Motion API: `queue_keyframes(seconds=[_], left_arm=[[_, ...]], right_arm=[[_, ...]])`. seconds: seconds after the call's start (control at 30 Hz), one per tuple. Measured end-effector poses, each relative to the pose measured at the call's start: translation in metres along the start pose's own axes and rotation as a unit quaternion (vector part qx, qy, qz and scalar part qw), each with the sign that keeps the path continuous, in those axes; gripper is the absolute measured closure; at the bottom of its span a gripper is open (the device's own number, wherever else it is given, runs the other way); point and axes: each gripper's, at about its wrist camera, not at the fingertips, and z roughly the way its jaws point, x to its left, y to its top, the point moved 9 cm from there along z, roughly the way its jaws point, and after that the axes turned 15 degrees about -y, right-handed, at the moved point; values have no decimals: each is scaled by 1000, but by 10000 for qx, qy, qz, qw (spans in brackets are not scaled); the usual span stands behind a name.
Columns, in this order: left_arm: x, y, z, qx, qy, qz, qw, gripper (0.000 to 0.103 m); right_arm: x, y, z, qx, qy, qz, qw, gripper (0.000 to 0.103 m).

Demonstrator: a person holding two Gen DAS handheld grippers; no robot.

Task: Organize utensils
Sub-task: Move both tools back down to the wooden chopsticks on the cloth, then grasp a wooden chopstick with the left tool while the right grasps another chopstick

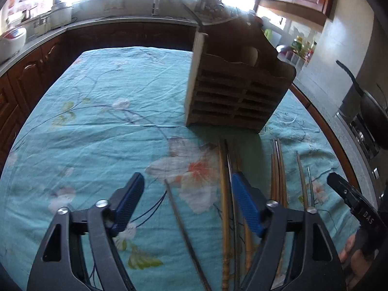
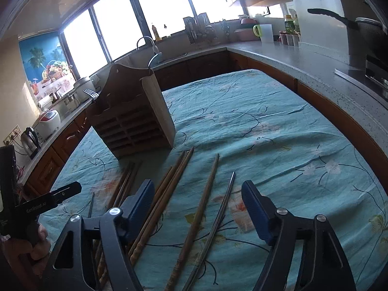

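Note:
A slatted wooden utensil holder stands on the teal floral tablecloth, with a fork sticking out of it. Several chopsticks lie side by side in front of it. My left gripper hangs open low over the cloth, a thin metal chopstick lying between its fingers; its right pad sits over a wooden pair. My right gripper is open above a wooden chopstick and a metal one, with a wooden bundle by its left pad. Neither touches a pad.
Kitchen counters wrap around the table on three sides, with a sink tap, a kettle and a rice cooker on the left. A black pan sits on the stove at the right. A hand holds the other gripper's handle.

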Motion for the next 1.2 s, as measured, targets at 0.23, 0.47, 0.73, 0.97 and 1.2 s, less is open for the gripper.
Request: queue_keyframes(seconds=[0.23,0.47,0.73,0.97,1.2], left_arm=[[-11,10,43,559,-115,185,9982,61],[-14,18,71,811,-7,296,9963,75],[-21,18,92,992,-21,468,9940,83],[-27,20,98,1073,-71,776,9912,97],[-18,20,85,1000,-399,533,9928,98]], right_arm=[[5,0,36,507,-52,-50,9987,58],[-2,8,68,860,-272,10,9959,75],[3,8,87,1006,-455,-205,9937,82],[8,9,90,909,-515,-349,9939,95],[8,10,86,964,-279,-96,9949,97]])
